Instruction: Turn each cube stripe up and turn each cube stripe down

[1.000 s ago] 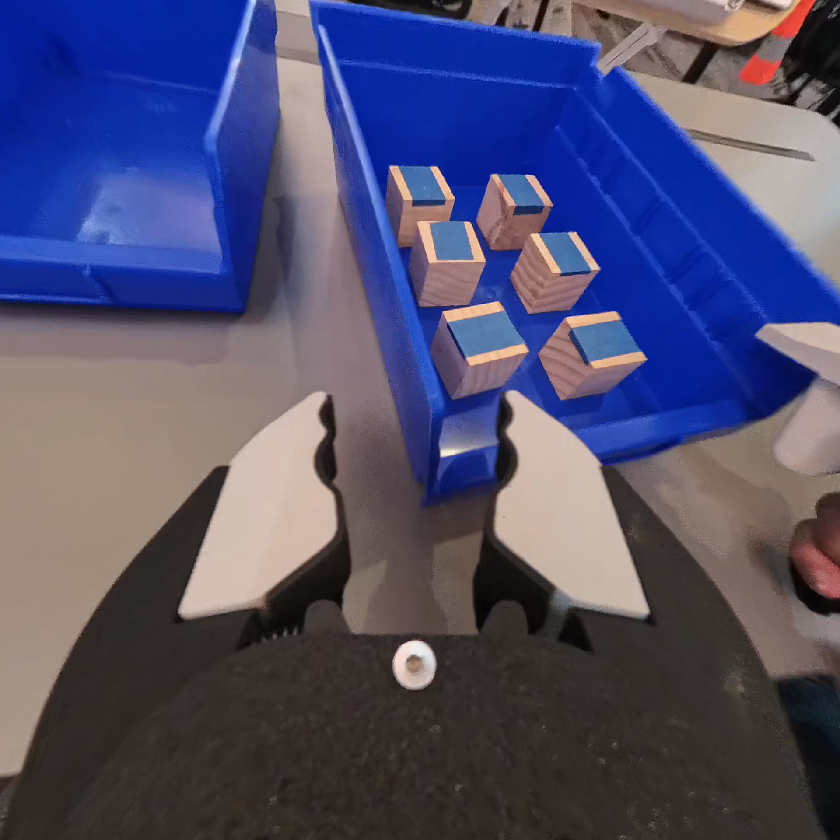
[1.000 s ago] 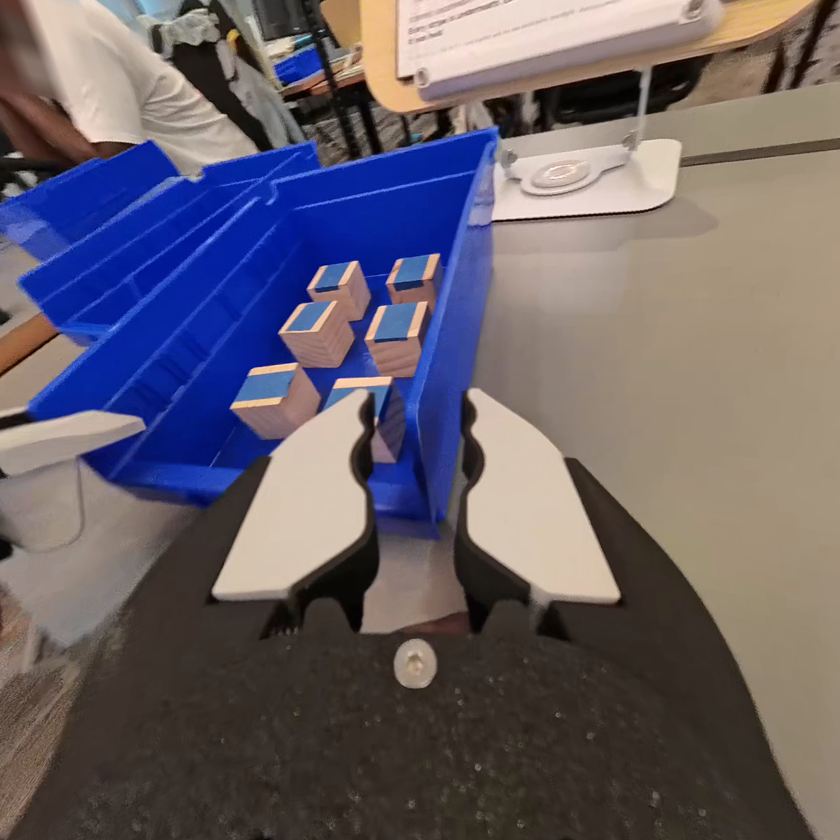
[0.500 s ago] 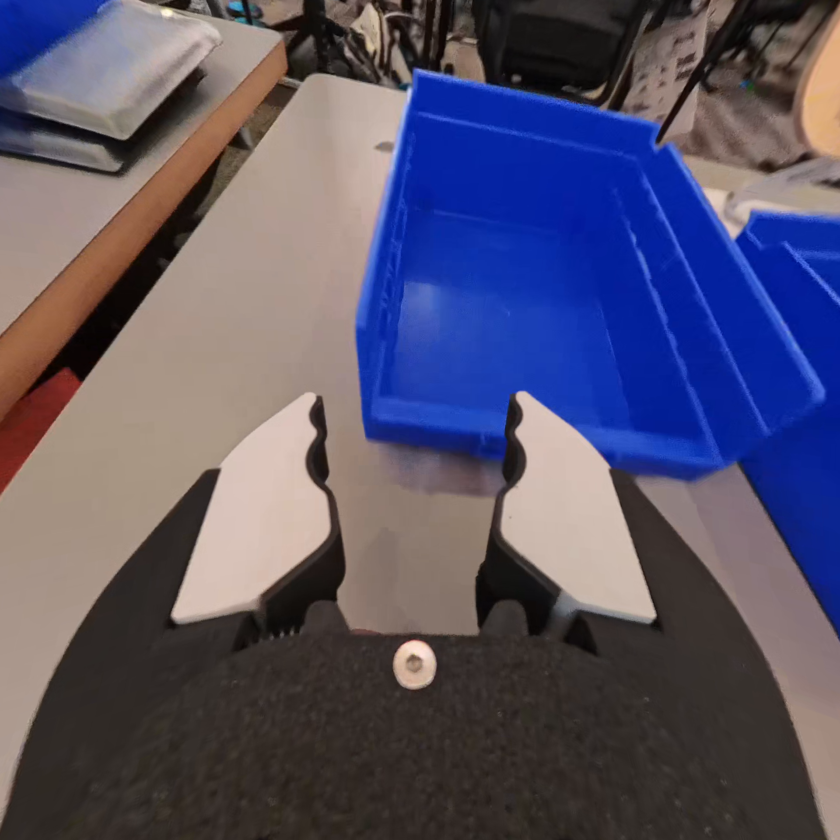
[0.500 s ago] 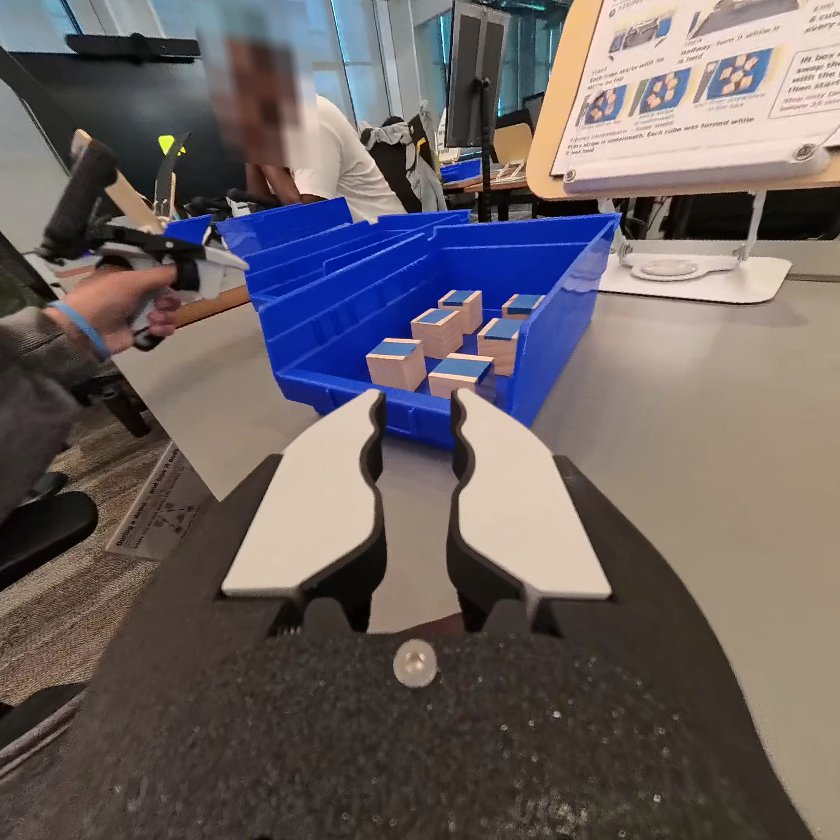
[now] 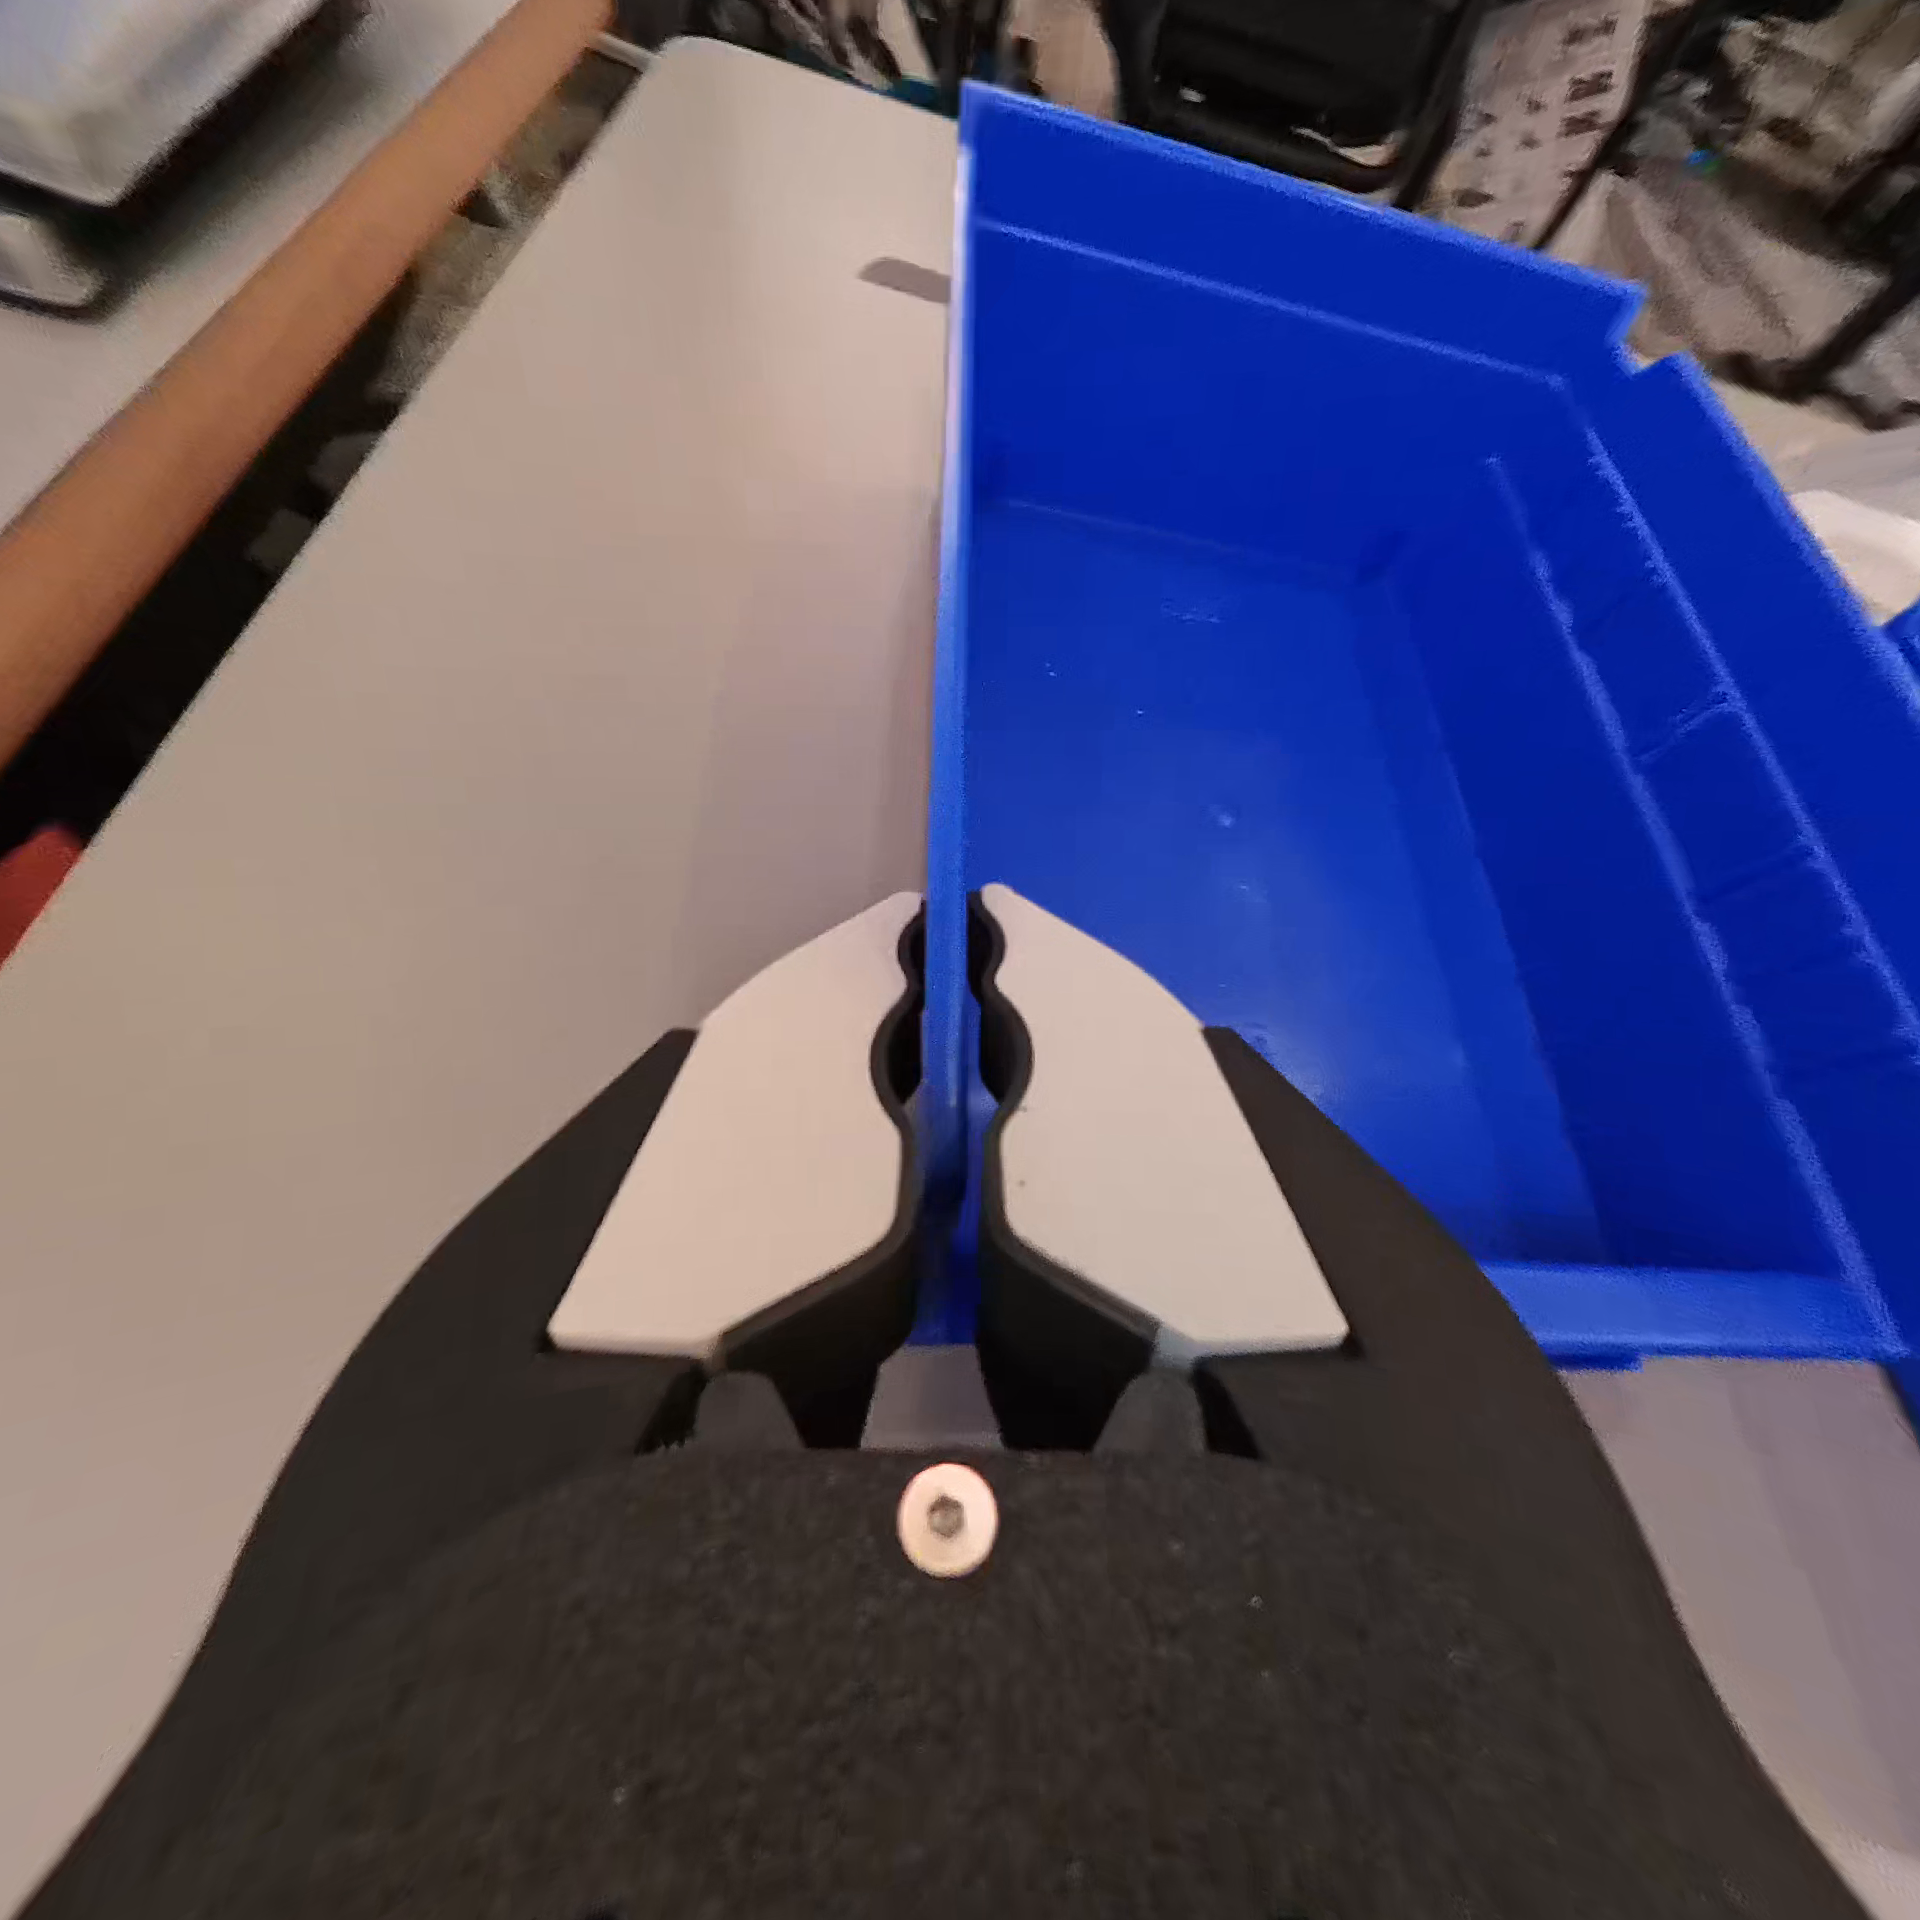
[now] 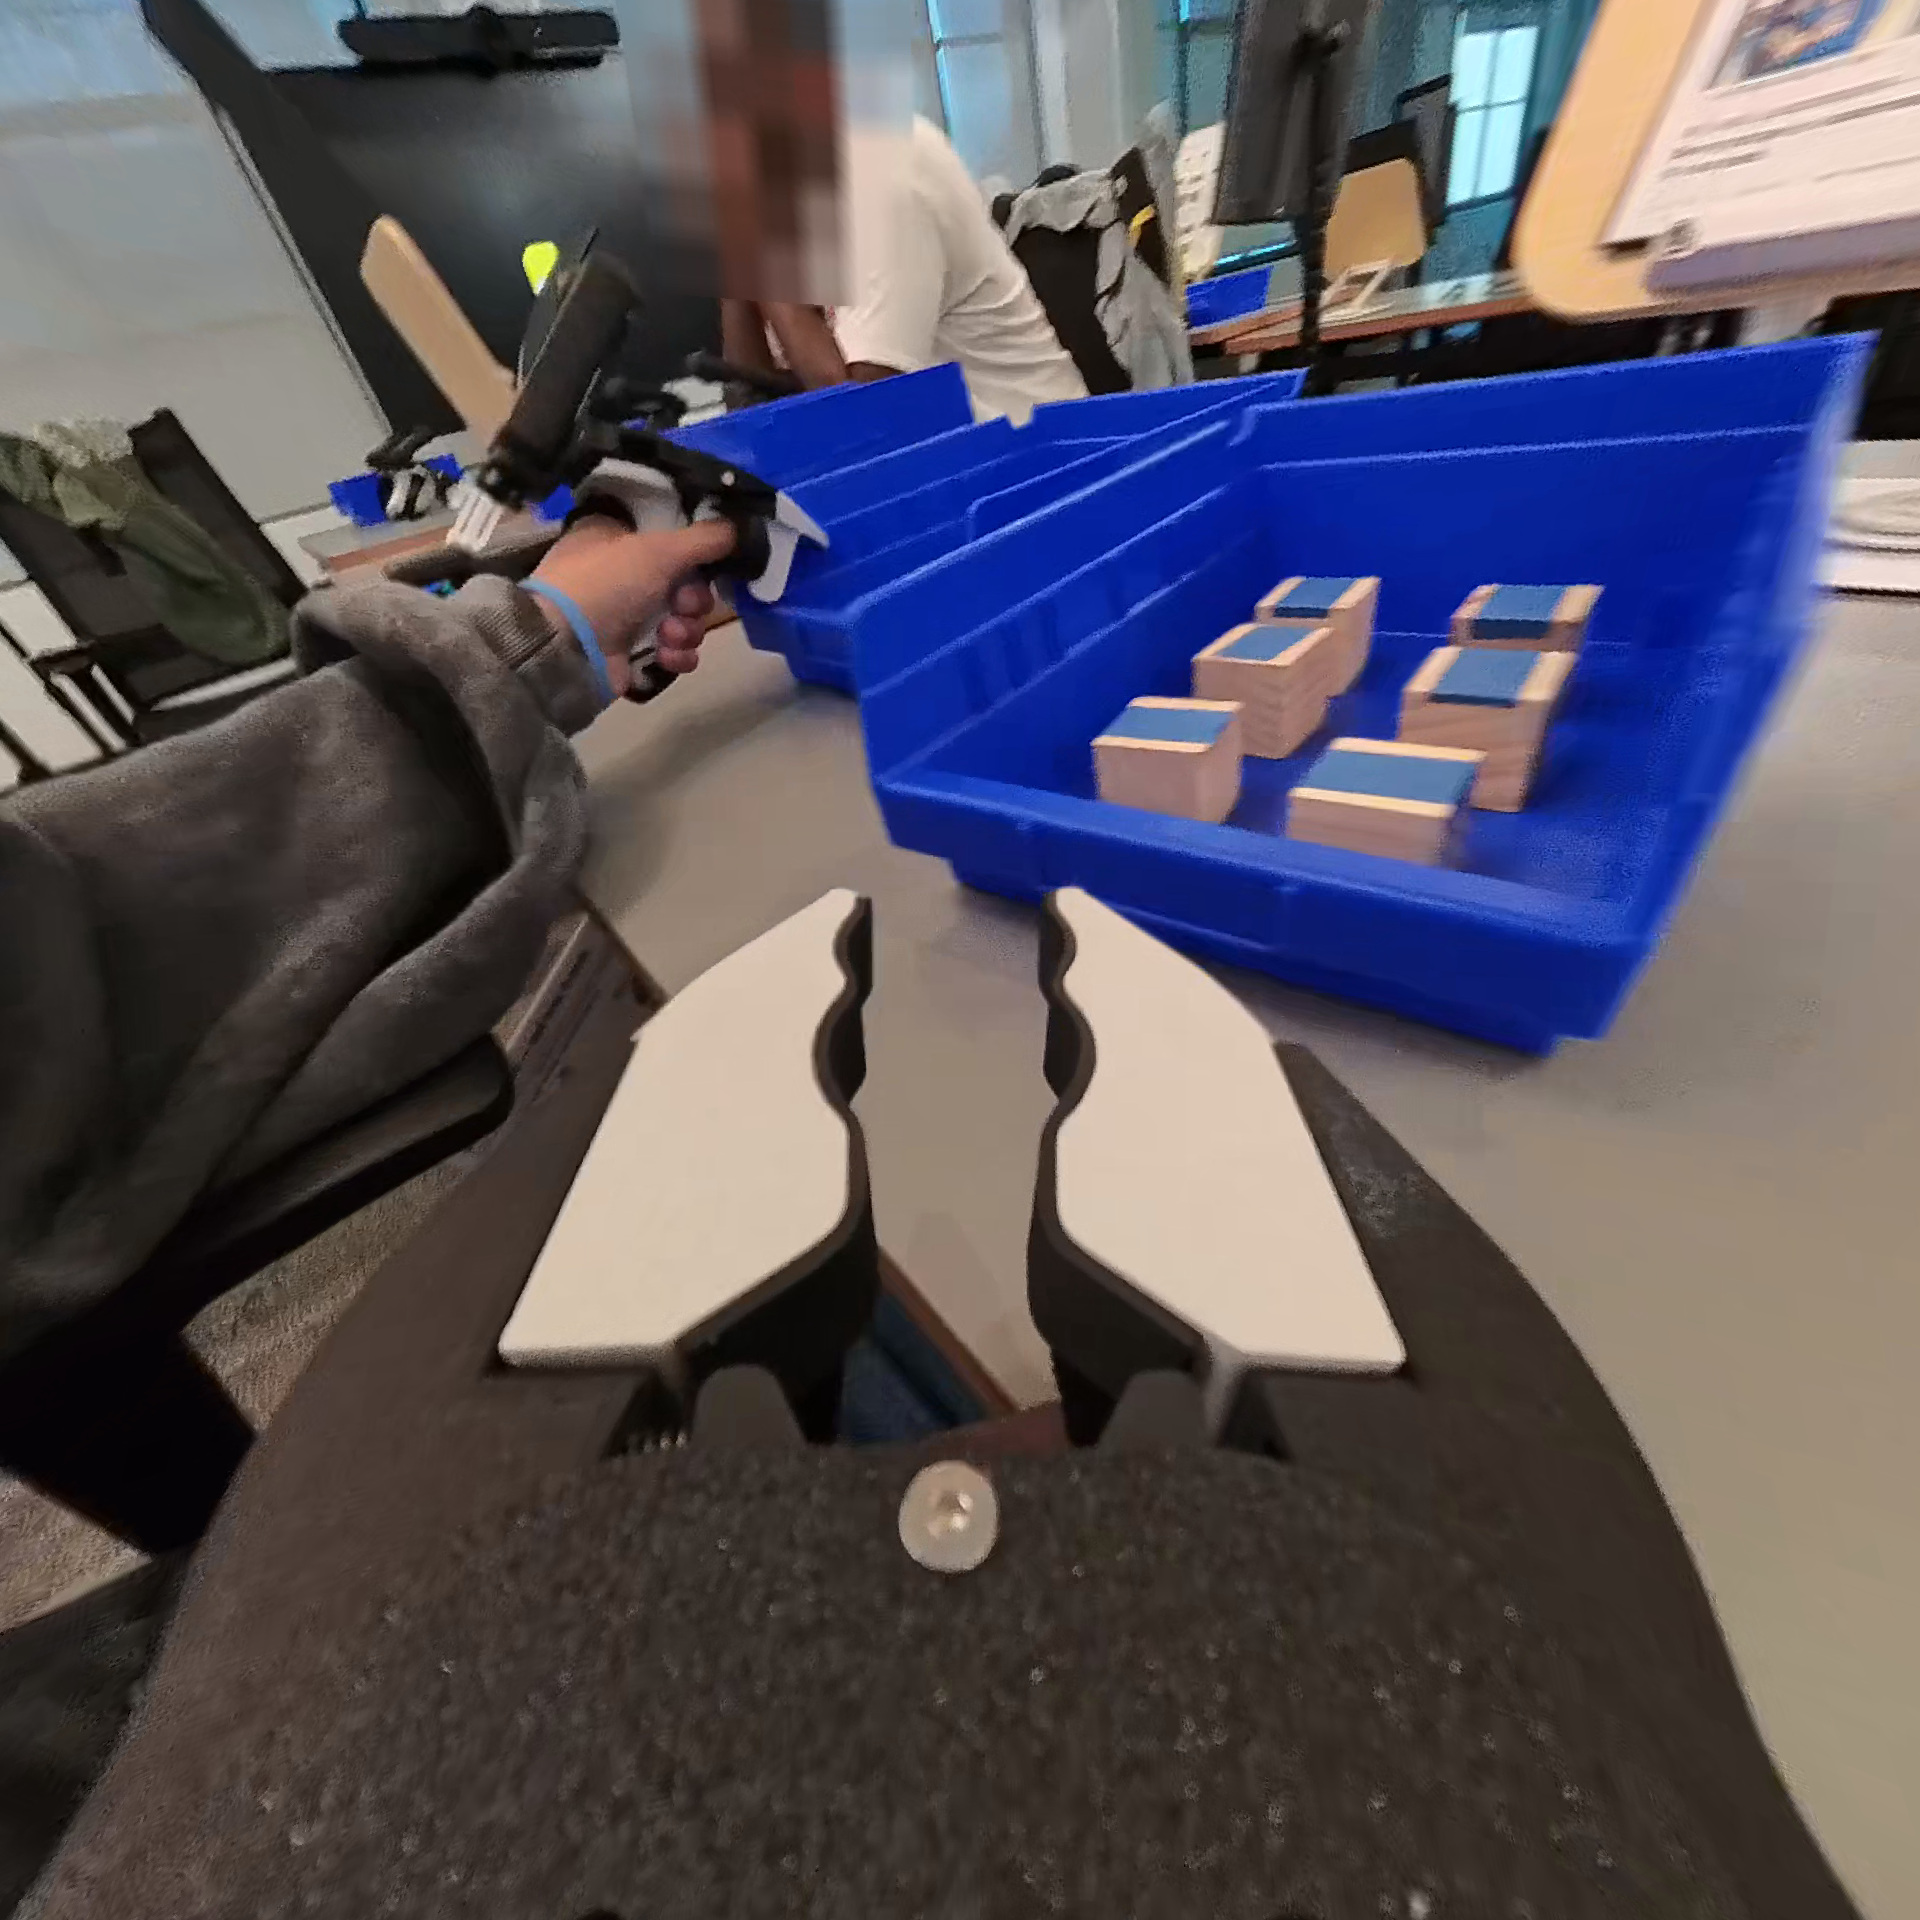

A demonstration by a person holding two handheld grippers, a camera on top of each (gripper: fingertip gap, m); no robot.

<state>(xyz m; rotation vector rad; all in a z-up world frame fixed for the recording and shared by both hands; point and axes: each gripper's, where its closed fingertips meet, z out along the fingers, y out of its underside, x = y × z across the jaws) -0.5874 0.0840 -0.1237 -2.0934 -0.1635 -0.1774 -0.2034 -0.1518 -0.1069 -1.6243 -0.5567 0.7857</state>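
My left gripper [image 5: 945, 914] is clamped on the left side wall of an empty blue bin [image 5: 1351, 831], 1 finger outside the wall and 1 inside, close to the bin's near left corner; that bin sits on the grey bench [image 5: 468, 727], whose left edge runs up the left wrist view. From the right wrist view I can see the same gripper farther off, held in a hand [image 6: 634, 603] with a grey sleeve [image 6: 260, 831] behind it, its tip against the stacked blue bins there.

My right gripper [image 6: 954, 914] hangs over the bench's near edge with its jaws apart and nothing between them — only bare bench surface shows in the gap.

The cubes [image 6: 1340, 707] — 6 wooden ones — stand in a second blue bin [image 6: 1195, 894], in 2 rows of 3 running from its low front lip toward its back wall; each shows a blue stripe on its top face; the front pair stands just behind the lip, well apart from my right gripper.

Behind the bins a person in a white shirt [image 6: 935, 281] sits; a board with a printed sheet [image 6: 1714, 156] stands past the bench's far right corner.
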